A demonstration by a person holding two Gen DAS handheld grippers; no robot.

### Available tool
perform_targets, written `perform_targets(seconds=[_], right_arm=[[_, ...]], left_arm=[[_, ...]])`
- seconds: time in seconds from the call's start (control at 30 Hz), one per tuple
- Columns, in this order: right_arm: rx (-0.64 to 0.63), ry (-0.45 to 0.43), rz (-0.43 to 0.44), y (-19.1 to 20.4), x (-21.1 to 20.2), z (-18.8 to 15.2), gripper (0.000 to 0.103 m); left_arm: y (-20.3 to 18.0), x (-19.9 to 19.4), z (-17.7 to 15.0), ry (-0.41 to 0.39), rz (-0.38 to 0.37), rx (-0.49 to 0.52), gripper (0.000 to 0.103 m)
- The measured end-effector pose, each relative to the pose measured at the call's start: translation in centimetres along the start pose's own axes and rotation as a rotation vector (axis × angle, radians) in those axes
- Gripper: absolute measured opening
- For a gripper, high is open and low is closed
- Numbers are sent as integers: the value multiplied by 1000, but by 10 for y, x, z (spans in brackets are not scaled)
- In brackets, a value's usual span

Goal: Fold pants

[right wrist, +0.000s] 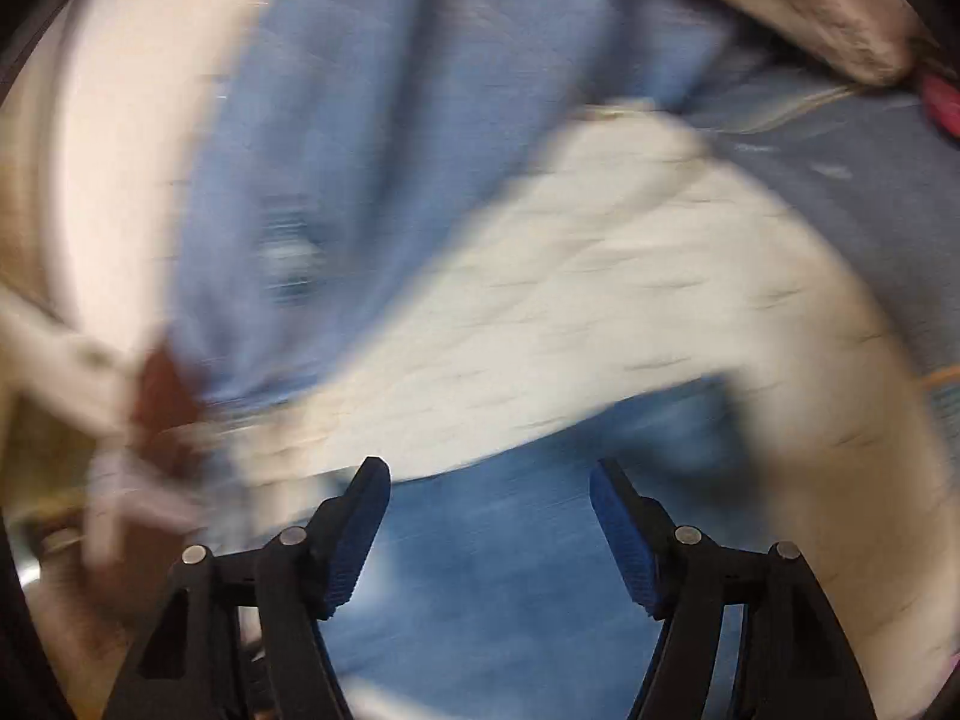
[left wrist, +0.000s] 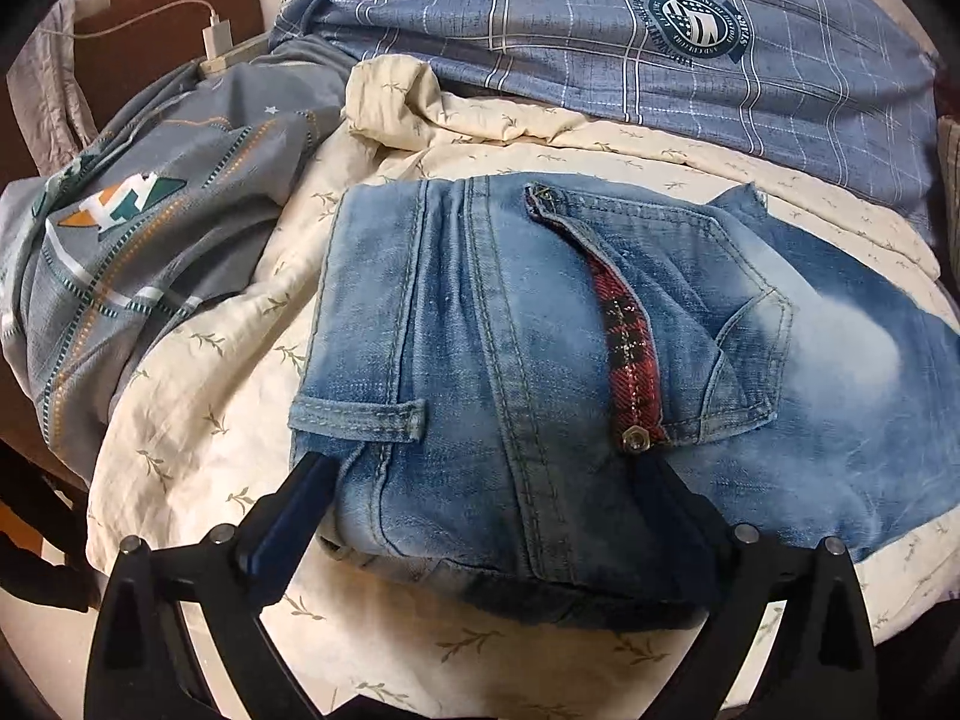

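Left wrist: jeans (left wrist: 540, 330) between hand-held gripper (left wrist: 492, 468) fingers

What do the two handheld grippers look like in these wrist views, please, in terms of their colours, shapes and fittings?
Both look alike. The left gripper and the right gripper each have black, angular linkage arms with triangular cut-outs, joined by round silver pins. The jaws are black wedges faced with blue pads, finely ribbed where the right view shows them sharply. No cables, markings, sleeves or hands appear in either view.
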State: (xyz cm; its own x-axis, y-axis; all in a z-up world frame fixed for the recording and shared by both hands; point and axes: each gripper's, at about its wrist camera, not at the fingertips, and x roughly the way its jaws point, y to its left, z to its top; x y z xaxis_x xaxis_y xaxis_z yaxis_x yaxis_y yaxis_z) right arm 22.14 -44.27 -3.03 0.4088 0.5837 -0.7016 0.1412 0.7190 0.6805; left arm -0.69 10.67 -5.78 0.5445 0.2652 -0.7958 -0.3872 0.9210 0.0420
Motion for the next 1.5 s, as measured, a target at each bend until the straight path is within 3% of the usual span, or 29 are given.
perform_targets(seconds=[0.03, 0.07, 0.13, 0.23, 0.27, 0.3, 0.33, 0.4, 0.43, 0.47, 0.5, 0.57, 0.67, 0.7, 0.8, 0.87, 1.03, 1.07, 1.1, 1.13, 1.23, 1.27, 1.33, 1.43, 1.5], right_arm=[[85, -43, 86, -15, -5, -2, 67], [97, -66, 89, -16, -14, -6, 67], [10, -78, 10, 1, -24, -10, 71], [-79, -112, 52, 15, -34, -18, 82], [-108, -77, -46, 15, -23, -17, 86], [-100, -19, -197, 9, -10, -16, 86], [-89, -15, -222, 6, -10, -18, 85], [-159, -90, -194, 31, -27, -22, 85], [-195, -125, -212, 44, -34, -23, 85], [-253, -167, -220, 66, -43, -26, 85], [-321, -181, -190, 92, -46, -28, 85], [-455, -125, -101, 147, -36, -35, 85], [-592, 94, 62, 222, 28, -53, 85], [-655, 153, 73, 250, 59, -62, 85], [-776, 281, 72, 306, 144, -84, 85], [-821, 345, 11, 325, 195, -96, 85], [-896, 506, -106, 314, 252, -123, 84], [-938, 477, -138, 314, 248, -129, 78], [-943, 466, -148, 315, 248, -131, 41], [-947, 439, -154, 320, 244, -133, 25], [-1170, 267, -272, 342, 220, -171, 23], [-1190, 237, -295, 340, 222, -178, 23], [-1153, 262, -324, 324, 234, -174, 23], [-1139, 223, -311, 326, 228, -170, 23], [-1076, 254, -274, 320, 235, -162, 26]], left_arm=[[4, -7, 1, -5, -23, -15, 99], [8, -16, 2, -26, -44, -38, 99], [15, -35, 12, -87, -90, -89, 99], [14, -53, 28, -165, -151, -130, 99], [11, -54, 35, -173, -167, -130, 99], [7, -52, 40, -172, -159, -120, 99], [5, -48, 44, -177, -126, -110, 99], [3, -36, 45, -165, -22, -100, 99], [2, -21, 43, -118, 48, -87, 99], [0, 4, 36, -17, 96, -57, 98], [0, 22, 29, 37, 100, -52, 98], [9, 29, 19, 3, 60, -101, 99], [8, 29, 20, -1, 59, -82, 99], [10, 29, 18, -6, 51, -90, 100], [12, 29, 16, -19, 39, -85, 100], [13, 28, 14, -28, 30, -79, 100], [14, 30, 18, -30, 16, -83, 100], [14, 31, 18, -31, 15, -83, 100], [14, 30, 18, -32, 14, -82, 100], [14, 29, 17, -33, 14, -81, 100], [15, 29, 16, -36, 9, -84, 100], [15, 29, 16, -37, 11, -81, 100], [12, 28, 15, -44, 21, -71, 100], [14, 27, 15, -48, 15, -72, 100], [14, 28, 15, -47, 15, -72, 100]])
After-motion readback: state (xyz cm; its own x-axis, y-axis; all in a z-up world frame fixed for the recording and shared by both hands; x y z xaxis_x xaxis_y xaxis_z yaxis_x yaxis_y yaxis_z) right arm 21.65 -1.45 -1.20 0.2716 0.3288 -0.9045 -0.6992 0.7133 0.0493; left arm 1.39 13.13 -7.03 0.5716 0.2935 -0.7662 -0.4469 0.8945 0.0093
